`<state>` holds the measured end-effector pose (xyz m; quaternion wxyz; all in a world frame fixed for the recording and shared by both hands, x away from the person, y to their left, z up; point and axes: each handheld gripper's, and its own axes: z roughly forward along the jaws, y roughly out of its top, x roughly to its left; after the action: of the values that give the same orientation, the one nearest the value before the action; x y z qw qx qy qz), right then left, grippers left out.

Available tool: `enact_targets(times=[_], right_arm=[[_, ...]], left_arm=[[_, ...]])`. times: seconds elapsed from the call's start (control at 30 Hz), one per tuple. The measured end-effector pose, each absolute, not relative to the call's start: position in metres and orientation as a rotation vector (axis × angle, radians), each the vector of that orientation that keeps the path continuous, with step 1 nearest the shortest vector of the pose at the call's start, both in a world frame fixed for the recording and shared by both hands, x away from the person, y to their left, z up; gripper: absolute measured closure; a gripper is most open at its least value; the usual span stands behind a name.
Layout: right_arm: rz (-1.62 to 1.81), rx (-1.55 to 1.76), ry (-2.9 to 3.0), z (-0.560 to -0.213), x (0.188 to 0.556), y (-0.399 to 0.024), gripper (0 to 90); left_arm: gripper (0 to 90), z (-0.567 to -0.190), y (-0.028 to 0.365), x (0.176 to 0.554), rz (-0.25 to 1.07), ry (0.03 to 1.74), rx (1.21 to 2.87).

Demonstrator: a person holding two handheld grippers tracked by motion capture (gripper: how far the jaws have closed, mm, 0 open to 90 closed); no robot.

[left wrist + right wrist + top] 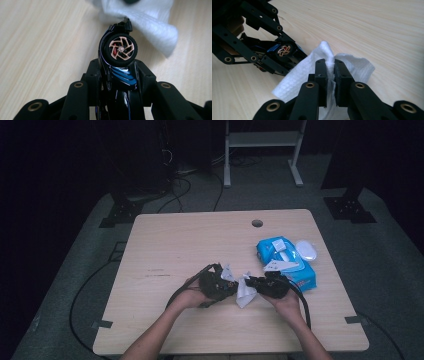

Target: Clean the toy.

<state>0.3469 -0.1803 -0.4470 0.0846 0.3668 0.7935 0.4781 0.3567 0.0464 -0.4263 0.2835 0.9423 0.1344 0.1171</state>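
The black toy car with blue stripes and a copper-spoked wheel sat clamped between the jaws of the left gripper, nose pointing toward twelve o'clock in the left gripper view, where it met the white wipe. No lettering could be read on the car. In the right gripper view the same car lay at about ten o'clock from the right gripper, whose jaws were pinched tight on a fold of the wipe; the car's nose touched the wipe's edge.

From the high view, the two grippers met near the front middle of the wooden table, left gripper and right gripper facing each other with the wipe between them. At roughly two o'clock from the wipe lay a blue packet of wipes, its white lid flap open; its print was too small to read.
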Motion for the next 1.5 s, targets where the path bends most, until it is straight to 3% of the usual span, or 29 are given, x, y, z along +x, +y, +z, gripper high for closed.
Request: enact_targets(times=[0.3, 0.63, 0.9, 1.17, 1.5], right_arm=[[1.615, 0.947, 2.350, -0.416, 0.335, -0.169, 82.1], [1.530, 1.040, 2.370, -0.434, 0.342, -0.182, 82.2], [1.642, 0.919, 2.299, -0.405, 0.330, -0.173, 82.1], [1.569, 1.001, 2.300, -0.419, 0.336, -0.184, 82.1], [1.598, 0.826, 2.261, -0.388, 0.320, -0.167, 82.1]], left_arm=[[62.3, -0.420, 0.044, 0.345, 0.368, 0.272, 2.487], [62.7, -0.408, 0.049, 0.339, 0.385, 0.252, 2.432], [62.9, -0.406, 0.048, 0.339, 0.396, 0.248, 2.409], [63.0, -0.403, 0.049, 0.340, 0.389, 0.256, 2.384], [63.0, -0.398, 0.046, 0.341, 0.402, 0.259, 2.361]])
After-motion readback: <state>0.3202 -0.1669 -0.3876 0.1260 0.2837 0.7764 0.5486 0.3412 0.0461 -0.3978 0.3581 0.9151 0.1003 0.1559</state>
